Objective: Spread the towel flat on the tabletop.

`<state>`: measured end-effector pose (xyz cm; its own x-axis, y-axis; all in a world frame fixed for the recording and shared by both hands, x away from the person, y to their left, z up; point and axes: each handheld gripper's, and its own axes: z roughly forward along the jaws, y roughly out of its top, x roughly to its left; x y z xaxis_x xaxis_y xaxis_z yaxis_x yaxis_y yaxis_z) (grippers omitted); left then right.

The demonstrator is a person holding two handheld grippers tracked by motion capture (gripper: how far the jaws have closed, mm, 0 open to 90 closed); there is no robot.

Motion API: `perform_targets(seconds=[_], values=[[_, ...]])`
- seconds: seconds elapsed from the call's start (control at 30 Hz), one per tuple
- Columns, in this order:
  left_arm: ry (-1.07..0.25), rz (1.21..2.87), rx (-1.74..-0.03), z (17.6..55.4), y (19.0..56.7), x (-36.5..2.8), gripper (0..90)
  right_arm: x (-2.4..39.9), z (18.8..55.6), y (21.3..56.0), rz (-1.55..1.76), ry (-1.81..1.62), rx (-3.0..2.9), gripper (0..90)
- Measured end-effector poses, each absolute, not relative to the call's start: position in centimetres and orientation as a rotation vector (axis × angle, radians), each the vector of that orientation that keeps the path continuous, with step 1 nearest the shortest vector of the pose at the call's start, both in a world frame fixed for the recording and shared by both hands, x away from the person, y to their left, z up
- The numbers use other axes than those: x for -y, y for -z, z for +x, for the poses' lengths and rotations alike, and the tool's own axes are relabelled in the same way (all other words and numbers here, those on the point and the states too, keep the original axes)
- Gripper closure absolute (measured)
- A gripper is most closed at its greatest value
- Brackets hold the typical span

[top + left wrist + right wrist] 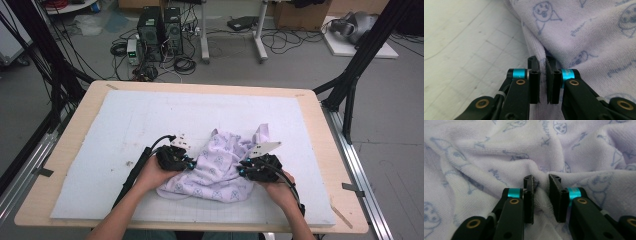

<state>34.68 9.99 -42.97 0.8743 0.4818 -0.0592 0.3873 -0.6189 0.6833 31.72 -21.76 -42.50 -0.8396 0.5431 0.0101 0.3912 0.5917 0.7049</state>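
A crumpled lilac terry towel with blue cartoon prints (220, 167) lies near the front of the white gridded foam mat (120, 130) covering the light wooden table (80, 107). Left tool (543, 75) and right tool (541, 192) each pinch a towel fold. Black computer towers (160, 30) and cables sit on the grey floor (300, 65) beyond.

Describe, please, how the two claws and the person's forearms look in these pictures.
Both the left claw and the right claw are black, with flat black pads, turquoise rings behind them and brass-coloured pivot screws. A black cable trails from each. The right one carries a grey three-cornered plate. The forearms are bare.
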Motion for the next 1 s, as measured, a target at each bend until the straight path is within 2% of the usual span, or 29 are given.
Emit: perform_targets(seconds=[0.17,0.43,0.6,0.83,1.0], values=[[-0.264,2.232,-0.662,33.7,40.7,-12.4,83.8,21.4,32.0,41.4,0.732,-1.089,-2.604,78.3],[-0.447,2.062,-0.749,31.6,35.7,-18.3,84.0,19.8,33.2,36.9,0.664,-1.279,-2.518,79.0],[-0.496,2.026,-0.757,29.5,34.3,-20.3,84.0,18.4,32.1,35.3,0.573,-1.318,-2.534,79.2],[-0.508,2.085,-0.749,25.4,36.2,-21.2,83.9,17.1,29.4,36.6,0.485,-1.278,-2.621,79.3],[-0.398,2.146,-0.756,24.5,39.9,-20.6,83.5,17.6,28.1,39.8,0.548,-1.230,-2.695,79.3]])
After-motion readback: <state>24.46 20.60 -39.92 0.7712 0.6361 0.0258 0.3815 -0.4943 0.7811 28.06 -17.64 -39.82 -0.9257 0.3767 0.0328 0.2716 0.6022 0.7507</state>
